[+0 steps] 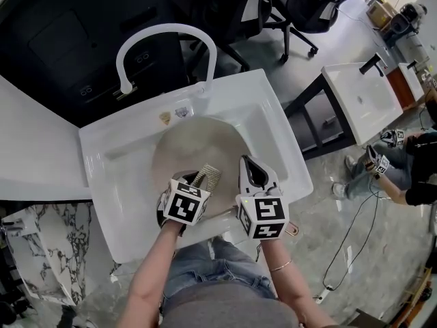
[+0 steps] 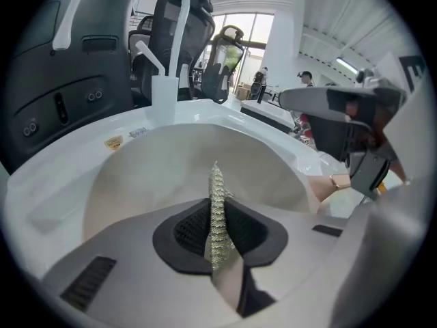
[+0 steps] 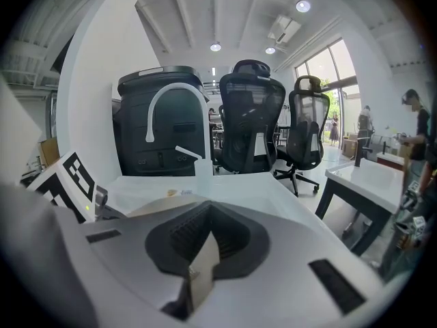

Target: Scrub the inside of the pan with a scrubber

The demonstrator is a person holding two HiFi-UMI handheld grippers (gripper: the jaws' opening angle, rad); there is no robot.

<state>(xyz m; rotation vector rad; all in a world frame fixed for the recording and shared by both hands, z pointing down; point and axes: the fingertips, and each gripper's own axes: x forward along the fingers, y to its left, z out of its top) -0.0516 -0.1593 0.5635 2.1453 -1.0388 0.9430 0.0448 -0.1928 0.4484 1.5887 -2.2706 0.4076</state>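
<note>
A round beige pan (image 1: 194, 139) lies in the white sink (image 1: 270, 115), seen also in the left gripper view (image 2: 164, 169). My left gripper (image 1: 202, 180) is shut on a silvery mesh scrubber (image 1: 209, 176), which stands edge-on between the jaws (image 2: 217, 210) over the pan's near side. My right gripper (image 1: 254, 175) hovers at the pan's right rim with its jaws shut and nothing visibly between them. From its own view (image 3: 203, 255) the pan (image 3: 153, 207) lies to the left. A pinkish handle end (image 1: 292, 229) peeks out by the right hand.
A white arched faucet (image 1: 164, 36) rises at the sink's back edge. Black office chairs (image 1: 300, 5) stand beyond it. A second white sink (image 1: 362, 98) is at the right, with a person (image 1: 410, 173) beside it. A marbled slab (image 1: 48, 251) lies at lower left.
</note>
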